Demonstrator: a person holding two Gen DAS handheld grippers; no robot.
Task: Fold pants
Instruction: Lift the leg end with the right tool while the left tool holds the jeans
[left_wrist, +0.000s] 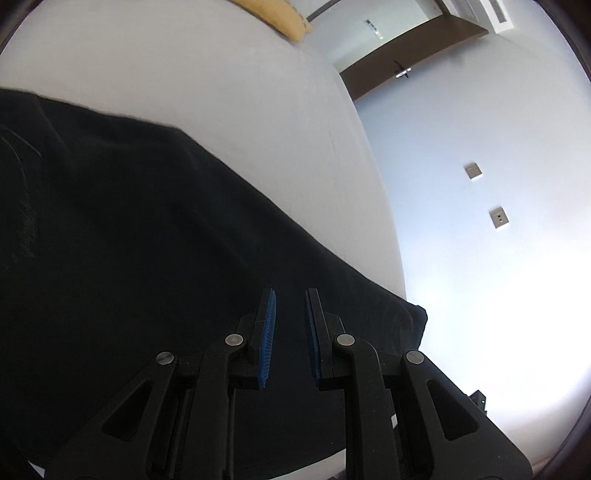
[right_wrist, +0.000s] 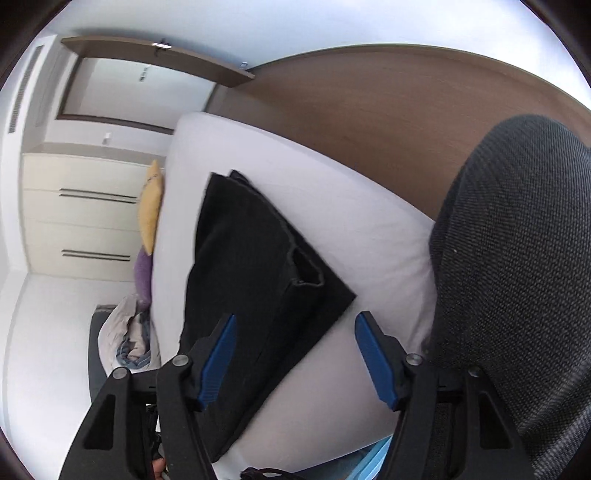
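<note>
Your left gripper (left_wrist: 289, 334) has its jaws narrow, with a slim gap between the blue pads (left_wrist: 268, 332) and nothing pinched in it; dark cloth only lies under them. Your right gripper (right_wrist: 293, 356) stands wide and holds nothing, with the near edge of the pants (right_wrist: 255, 280) and bare sheet showing between its fingers.

The pants are black and lie flat on the white bed (right_wrist: 362, 236), looking already doubled into one long band. In the right view the band runs from beneath the gripper away toward the far end, with a pointed flap (right_wrist: 332, 291) jutting right and an open pocket or waist opening beside it. In the left view the cloth fills the near left, and its end hangs at the bed's right edge.

My read is that you are between grasps, setting up the next fold. To do it well, open the left gripper before you come down, since the present gap looks too slim to take doubled fabric. Take both layers at each corner, not just the top one, or the band will split as you lift. Tuck that flap in first so the edges line up. Lift both corners together and level, carry them over, and lay them down edge on edge.

A grey woven thing (right_wrist: 517, 277) crowds the right gripper; keep clear of it.
</note>
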